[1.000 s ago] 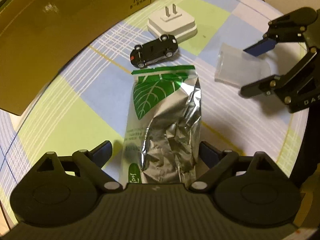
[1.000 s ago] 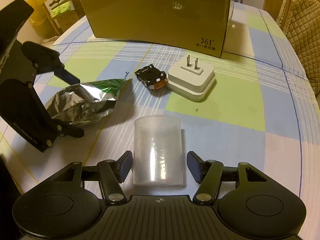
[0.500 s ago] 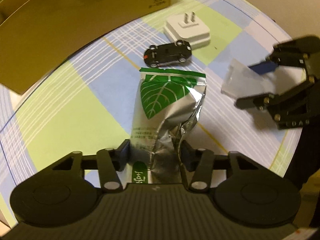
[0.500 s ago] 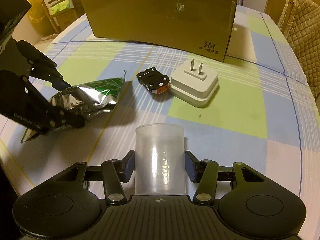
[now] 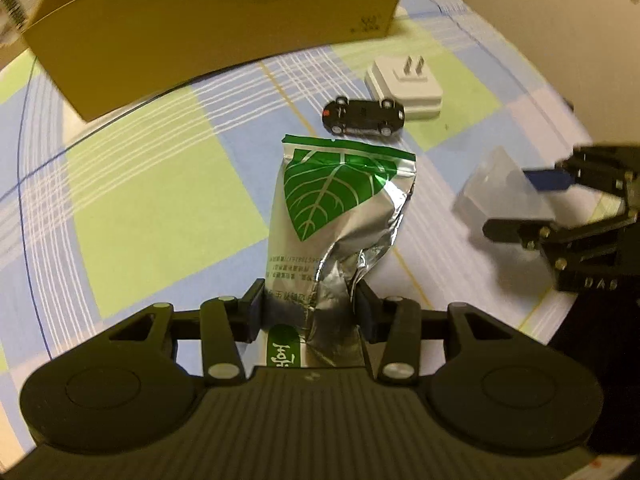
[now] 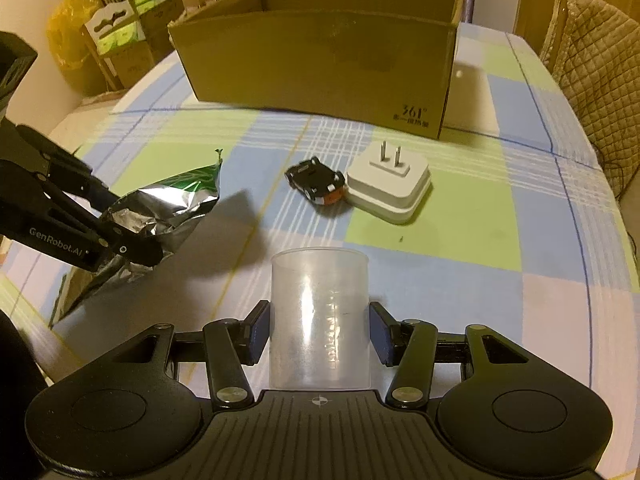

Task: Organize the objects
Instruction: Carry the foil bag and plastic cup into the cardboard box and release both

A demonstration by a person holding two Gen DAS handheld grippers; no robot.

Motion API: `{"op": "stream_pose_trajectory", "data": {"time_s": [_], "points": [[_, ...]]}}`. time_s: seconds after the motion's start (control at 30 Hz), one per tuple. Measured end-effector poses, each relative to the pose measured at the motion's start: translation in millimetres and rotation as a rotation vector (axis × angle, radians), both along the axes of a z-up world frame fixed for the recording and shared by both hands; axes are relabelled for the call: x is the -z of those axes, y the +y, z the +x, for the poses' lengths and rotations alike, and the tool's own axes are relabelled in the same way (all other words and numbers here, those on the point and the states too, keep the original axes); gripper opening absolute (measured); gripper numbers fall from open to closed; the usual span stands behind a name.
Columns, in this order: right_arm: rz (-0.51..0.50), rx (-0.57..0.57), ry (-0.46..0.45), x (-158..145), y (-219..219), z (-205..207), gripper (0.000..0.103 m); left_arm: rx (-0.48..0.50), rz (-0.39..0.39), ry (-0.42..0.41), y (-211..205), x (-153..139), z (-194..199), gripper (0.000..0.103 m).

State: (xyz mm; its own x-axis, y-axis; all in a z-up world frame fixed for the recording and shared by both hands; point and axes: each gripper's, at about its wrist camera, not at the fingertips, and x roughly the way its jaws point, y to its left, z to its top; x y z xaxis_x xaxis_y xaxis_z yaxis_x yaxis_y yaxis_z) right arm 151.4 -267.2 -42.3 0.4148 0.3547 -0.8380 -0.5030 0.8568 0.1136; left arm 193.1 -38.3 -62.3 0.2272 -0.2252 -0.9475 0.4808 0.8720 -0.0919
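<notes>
Left wrist view: the left gripper, jaws just closing, pinches the crumpled foil pouch above the checked tablecloth; right wrist view: the right gripper clasps a translucent plastic cup before the cardboard box.

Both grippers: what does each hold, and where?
Left gripper pinches the foil pouch near its bottom end; right gripper clamps the clear plastic cup across its sides.
</notes>
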Motion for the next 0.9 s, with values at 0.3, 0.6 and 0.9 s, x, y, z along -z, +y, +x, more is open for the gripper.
{"op": "stream_pose_trajectory", "data": {"time_s": [0.3,0.6,0.9], "points": [[0.02,0.01,-0.046,-27.7,2.5,-10.3,0.049,-0.062,-0.04,-0.039,4.4,-31.4,-16.0,0.04],[0.032,0.029,-0.079,-47.3,0.3,-20.3,0.049,-0.135,-0.065,-0.067,12.0,-54.7,-30.2,0.04],[0.045,0.03,-0.098,-60.3,1.0,-28.3,0.049,-0.163,-0.075,-0.101,14.4,-74.4,-35.7,0.04]]}}
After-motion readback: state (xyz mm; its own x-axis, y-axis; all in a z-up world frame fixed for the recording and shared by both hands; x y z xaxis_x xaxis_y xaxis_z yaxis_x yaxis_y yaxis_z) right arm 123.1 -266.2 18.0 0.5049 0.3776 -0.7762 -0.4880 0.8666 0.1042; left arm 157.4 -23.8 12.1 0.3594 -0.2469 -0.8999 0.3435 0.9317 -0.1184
